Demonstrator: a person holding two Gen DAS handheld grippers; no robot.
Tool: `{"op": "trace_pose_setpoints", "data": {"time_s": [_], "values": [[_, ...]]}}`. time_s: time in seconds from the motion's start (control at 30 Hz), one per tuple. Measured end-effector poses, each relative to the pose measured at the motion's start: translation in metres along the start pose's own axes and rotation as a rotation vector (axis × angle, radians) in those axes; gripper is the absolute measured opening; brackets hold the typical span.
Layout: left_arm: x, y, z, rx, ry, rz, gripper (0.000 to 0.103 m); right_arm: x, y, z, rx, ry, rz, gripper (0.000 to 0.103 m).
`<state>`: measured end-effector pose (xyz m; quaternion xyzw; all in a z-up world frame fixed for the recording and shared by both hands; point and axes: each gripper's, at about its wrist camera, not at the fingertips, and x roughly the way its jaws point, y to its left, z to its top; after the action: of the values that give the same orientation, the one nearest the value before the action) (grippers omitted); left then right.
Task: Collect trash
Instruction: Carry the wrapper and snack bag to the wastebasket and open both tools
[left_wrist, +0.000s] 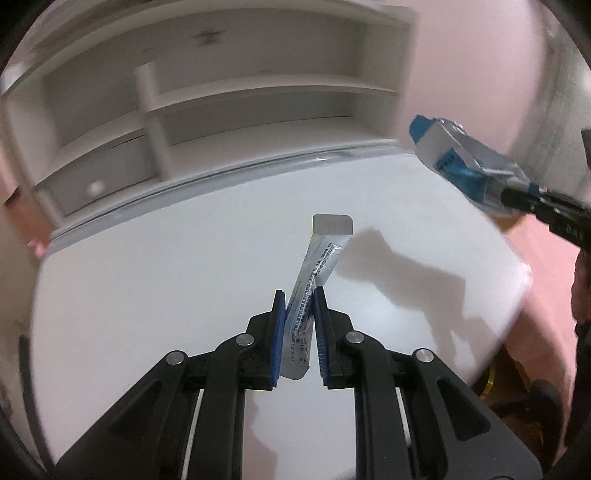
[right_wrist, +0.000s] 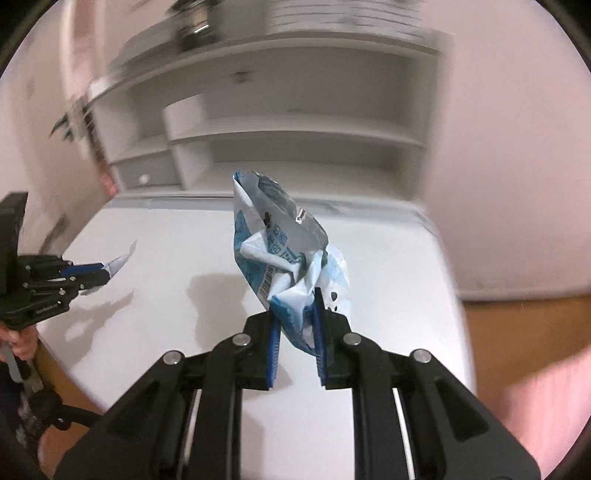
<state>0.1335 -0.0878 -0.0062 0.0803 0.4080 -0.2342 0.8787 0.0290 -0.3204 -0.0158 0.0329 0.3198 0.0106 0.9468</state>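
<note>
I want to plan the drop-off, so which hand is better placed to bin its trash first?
Neither clearly. The left gripper is clamped on a silver sachet, the right gripper on a crumpled blue-and-white wrapper, both lifted above the white table. No bin shows in either view.

shelf unit (left_wrist: 221, 110) blurred, sachet (left_wrist: 317, 273) print illegible (too sm.)

Place: I see a home room.
Signs: white table (left_wrist: 184, 277), white shelf unit (right_wrist: 295, 122) behind, pink walls (left_wrist: 461, 66).
</note>
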Motion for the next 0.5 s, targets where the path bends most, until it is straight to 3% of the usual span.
{"op": "trace_pose_setpoints", "data": {"time_s": [0.3, 0.37, 0.5], "values": [[0.019, -0.223, -0.019, 0.229, -0.014, -0.289, 0.015, -0.124, -0.136, -0.154, 0.365, -0.053, -0.27, 0.016], [0.031, -0.271, -0.034, 0.267, 0.009, -0.38, 0.015, -0.14, -0.156, -0.187, 0.431, -0.049, -0.33, 0.016], [0.06, -0.336, -0.063, 0.343, 0.052, -0.452, 0.015, -0.15, -0.19, -0.253, 0.584, -0.004, -0.415, 0.016]]}}
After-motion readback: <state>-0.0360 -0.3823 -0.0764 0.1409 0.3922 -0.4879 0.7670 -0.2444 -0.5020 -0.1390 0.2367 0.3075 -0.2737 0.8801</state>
